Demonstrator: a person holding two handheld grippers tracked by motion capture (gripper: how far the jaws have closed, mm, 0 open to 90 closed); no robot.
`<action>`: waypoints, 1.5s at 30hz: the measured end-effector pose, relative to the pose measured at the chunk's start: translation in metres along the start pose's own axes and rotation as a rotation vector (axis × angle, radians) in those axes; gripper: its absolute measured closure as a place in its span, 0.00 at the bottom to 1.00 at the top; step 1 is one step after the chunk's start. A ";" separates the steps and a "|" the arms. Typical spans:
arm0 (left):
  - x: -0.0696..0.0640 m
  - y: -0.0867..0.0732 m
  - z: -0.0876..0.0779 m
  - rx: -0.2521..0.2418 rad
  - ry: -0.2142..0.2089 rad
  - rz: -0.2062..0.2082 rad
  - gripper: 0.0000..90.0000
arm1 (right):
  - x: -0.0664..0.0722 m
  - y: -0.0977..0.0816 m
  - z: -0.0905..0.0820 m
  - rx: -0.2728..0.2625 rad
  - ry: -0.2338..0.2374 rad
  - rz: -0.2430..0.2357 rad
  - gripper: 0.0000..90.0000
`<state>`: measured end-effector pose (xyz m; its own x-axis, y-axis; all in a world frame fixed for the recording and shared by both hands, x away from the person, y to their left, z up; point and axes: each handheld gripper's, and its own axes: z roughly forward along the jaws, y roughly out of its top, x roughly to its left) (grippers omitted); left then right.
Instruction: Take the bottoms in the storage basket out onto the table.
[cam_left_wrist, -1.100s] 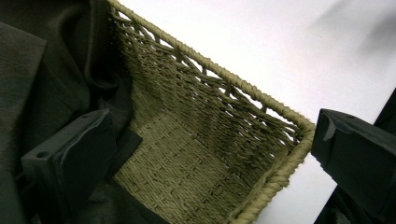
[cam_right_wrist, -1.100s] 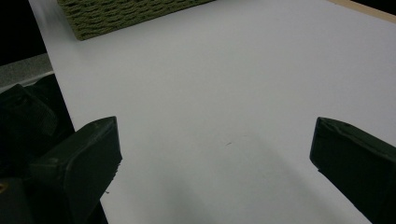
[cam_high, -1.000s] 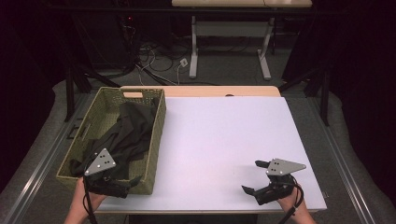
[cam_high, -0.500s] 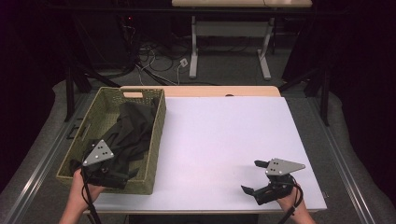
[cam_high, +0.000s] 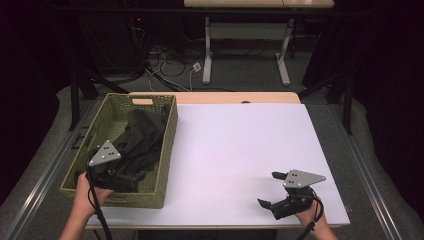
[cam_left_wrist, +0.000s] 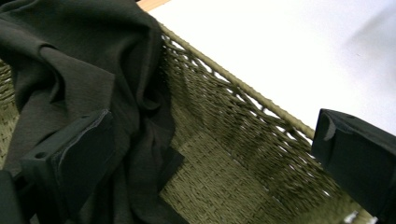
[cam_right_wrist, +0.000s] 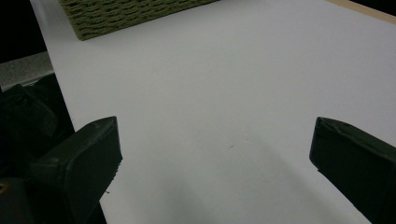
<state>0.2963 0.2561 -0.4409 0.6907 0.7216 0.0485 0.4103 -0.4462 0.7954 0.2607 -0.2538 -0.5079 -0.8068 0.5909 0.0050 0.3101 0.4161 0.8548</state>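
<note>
— Where's your left gripper (cam_high: 131, 179)?

— Down inside the near end of the woven basket (cam_high: 168, 150), my hand behind it. Its jaws stand wide apart. In the left gripper view one jaw lies against the dark cloth (cam_left_wrist: 79, 79) and the other sits by the basket's side wall (cam_left_wrist: 243, 140); nothing is caught between them.

— And the cloth itself?

— Crumpled in the basket, heaped along the middle and spilling up toward the right-hand rim in the high view (cam_high: 142, 137). The basket stands on the left side of the white table (cam_high: 240, 150).

— Your right gripper (cam_high: 272, 189)?

— Low over the table's near right corner, well apart from the basket, jaws spread wide and holding nothing. The right gripper view has bare white table (cam_right_wrist: 224, 93) between them, the basket's corner (cam_right_wrist: 121, 14) far off.
</note>
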 end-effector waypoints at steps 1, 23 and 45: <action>0.002 0.001 0.001 0.003 0.004 -0.001 0.00 | 0.000 0.000 0.001 -0.005 0.000 0.002 0.02; 0.043 0.014 0.018 0.088 0.047 -0.034 0.00 | -0.001 -0.001 0.001 0.004 -0.006 -0.001 0.02; 0.090 0.029 0.039 0.205 0.102 -0.086 0.00 | -0.002 -0.001 0.002 0.001 0.005 0.005 0.02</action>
<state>0.3938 0.2878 -0.4374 0.5883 0.8068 0.0545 0.5845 -0.4708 0.6608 0.2627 -0.2544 -0.5099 -0.8077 0.5895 0.0125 0.3152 0.4137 0.8541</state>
